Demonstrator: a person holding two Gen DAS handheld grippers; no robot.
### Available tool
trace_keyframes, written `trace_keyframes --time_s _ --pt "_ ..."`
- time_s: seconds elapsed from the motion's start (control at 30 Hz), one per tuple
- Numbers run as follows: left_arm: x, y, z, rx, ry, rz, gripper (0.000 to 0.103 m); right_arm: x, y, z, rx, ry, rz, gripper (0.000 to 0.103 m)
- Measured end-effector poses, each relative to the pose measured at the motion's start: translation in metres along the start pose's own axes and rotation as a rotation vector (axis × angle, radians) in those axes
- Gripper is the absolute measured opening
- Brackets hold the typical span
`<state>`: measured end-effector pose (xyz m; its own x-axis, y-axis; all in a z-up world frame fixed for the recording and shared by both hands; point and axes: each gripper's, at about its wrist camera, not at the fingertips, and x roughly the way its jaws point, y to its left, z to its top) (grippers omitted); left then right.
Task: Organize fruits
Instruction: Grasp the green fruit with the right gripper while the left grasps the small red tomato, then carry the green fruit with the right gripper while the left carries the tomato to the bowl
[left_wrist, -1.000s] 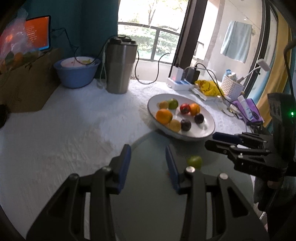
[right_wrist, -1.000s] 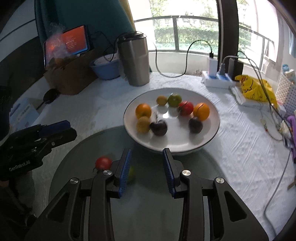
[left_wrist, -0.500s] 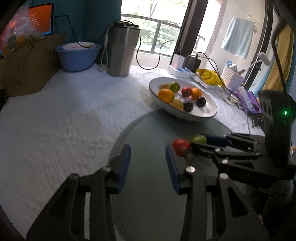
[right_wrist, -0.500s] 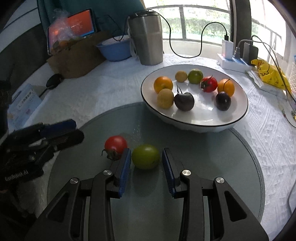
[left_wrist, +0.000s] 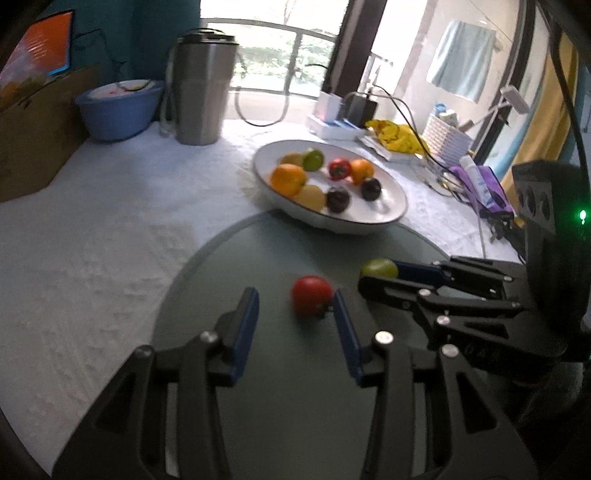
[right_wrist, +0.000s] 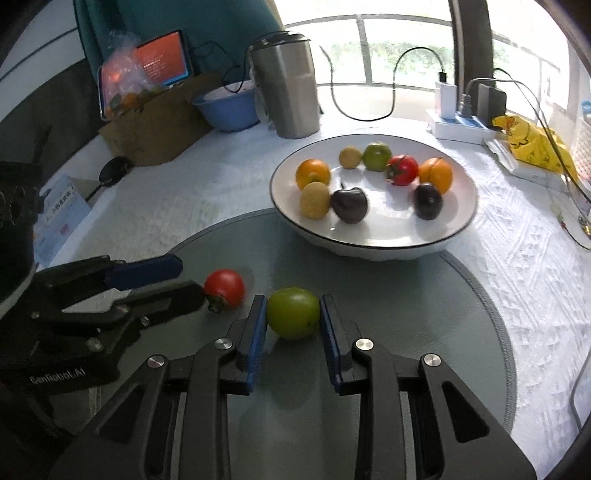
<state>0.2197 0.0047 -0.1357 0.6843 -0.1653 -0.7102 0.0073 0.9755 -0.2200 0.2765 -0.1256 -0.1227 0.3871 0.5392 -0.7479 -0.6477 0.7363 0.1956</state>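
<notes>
While the wide white black-rimmed bowl (right_wrist: 373, 236) already holds eight fruits, the right gripper (right_wrist: 293, 325) has advanced since a second ago and now brackets the round green fruit (right_wrist: 293, 312) just before the bowl, unclenched; next it must squeeze. Beside it, the left gripper (left_wrist: 295, 325) gapes near the red tomato (left_wrist: 311, 295)
</notes>
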Motion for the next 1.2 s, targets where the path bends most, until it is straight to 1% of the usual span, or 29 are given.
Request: trace_keyframes --time_s 0.1,0.2,0.3,0.4,0.43,0.53,0.6,0.9,1.2 --pt "0.007 -0.006 0.002 0.008 0.017 0.004 0.044 -0.005 -0.010 -0.004 0.021 -0.008 0.003 0.030" --pt "0.015 -0.009 0.005 0.016 0.038 0.027 0.044 -0.010 -0.018 -0.008 0.040 -0.010 0.000 0.030" --pt "0.022 -0.006 0.006 0.002 0.059 0.050 0.044 -0.015 -0.025 -0.009 0.049 -0.017 0.001 0.030" --pt "0.024 -0.006 0.007 -0.006 0.057 0.057 0.043 -0.018 -0.032 -0.010 0.060 -0.022 -0.001 0.030" --pt "0.024 -0.008 0.007 0.000 0.058 0.055 0.042 -0.018 -0.034 -0.010 0.062 -0.022 -0.002 0.030" --pt "0.025 -0.010 0.007 0.005 0.069 0.051 0.029 -0.020 -0.036 -0.009 0.059 -0.023 -0.001 0.030" --pt "0.025 -0.011 0.007 0.003 0.071 0.050 0.029 -0.022 -0.037 -0.009 0.057 -0.028 -0.001 0.030" --pt "0.011 -0.024 0.016 0.018 0.037 0.033 0.029 -0.034 -0.044 -0.007 0.060 -0.051 -0.002 0.030" --pt "0.002 -0.041 0.033 0.031 -0.004 0.008 0.029 -0.051 -0.048 0.008 0.037 -0.082 -0.009 0.030"
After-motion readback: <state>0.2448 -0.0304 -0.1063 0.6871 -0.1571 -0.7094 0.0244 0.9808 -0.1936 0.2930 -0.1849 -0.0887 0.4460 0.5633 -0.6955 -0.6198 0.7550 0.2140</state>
